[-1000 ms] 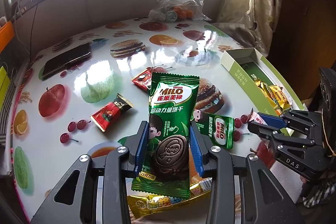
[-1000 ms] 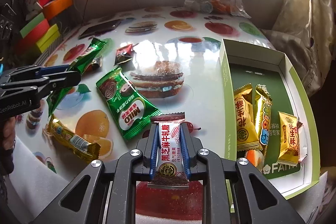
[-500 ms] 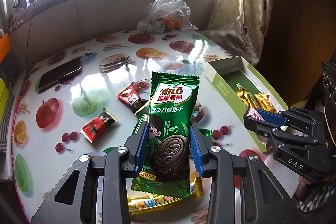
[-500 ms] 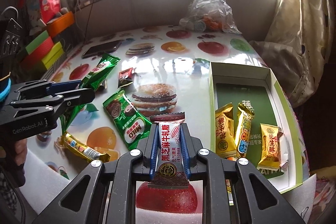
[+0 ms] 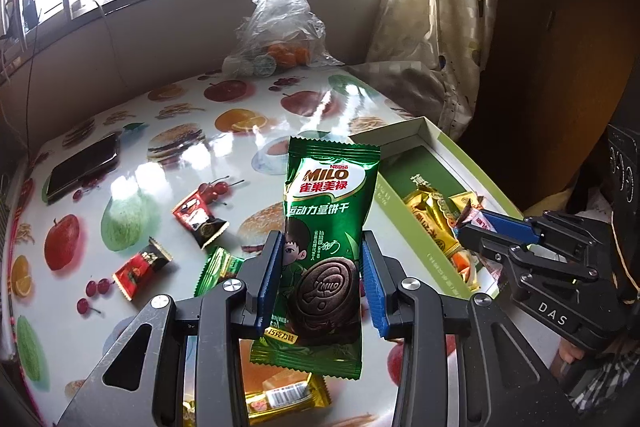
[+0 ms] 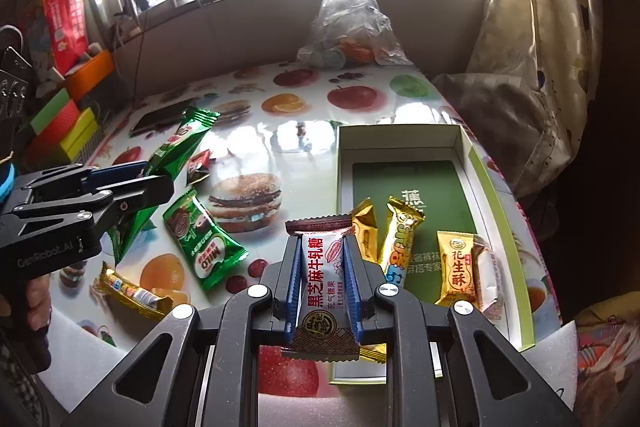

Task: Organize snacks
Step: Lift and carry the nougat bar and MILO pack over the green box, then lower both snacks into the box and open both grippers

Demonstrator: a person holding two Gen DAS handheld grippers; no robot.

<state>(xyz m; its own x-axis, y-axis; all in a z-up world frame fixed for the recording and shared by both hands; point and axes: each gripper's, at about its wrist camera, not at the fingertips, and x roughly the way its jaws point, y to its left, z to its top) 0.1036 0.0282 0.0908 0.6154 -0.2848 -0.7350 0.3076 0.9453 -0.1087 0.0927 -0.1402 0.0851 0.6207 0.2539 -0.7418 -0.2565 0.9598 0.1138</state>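
My left gripper is shut on a green Milo biscuit packet, held upright above the table. My right gripper is shut on a white and brown sesame nougat candy, hanging near the front left corner of the open green-rimmed box. Several gold-wrapped snacks lie in that box. On the table lie a second Milo packet, a gold bar and red-black candies. The right gripper shows in the left wrist view, the left gripper in the right wrist view.
A fruit-print cloth covers the table. A phone lies at its far left and a clear plastic bag with oranges at the back. A curtain hangs right of the box. Coloured boxes stack at the left.
Both grippers have risen and drawn back with their snacks held. The table items look smaller and more of the box shows in both views.
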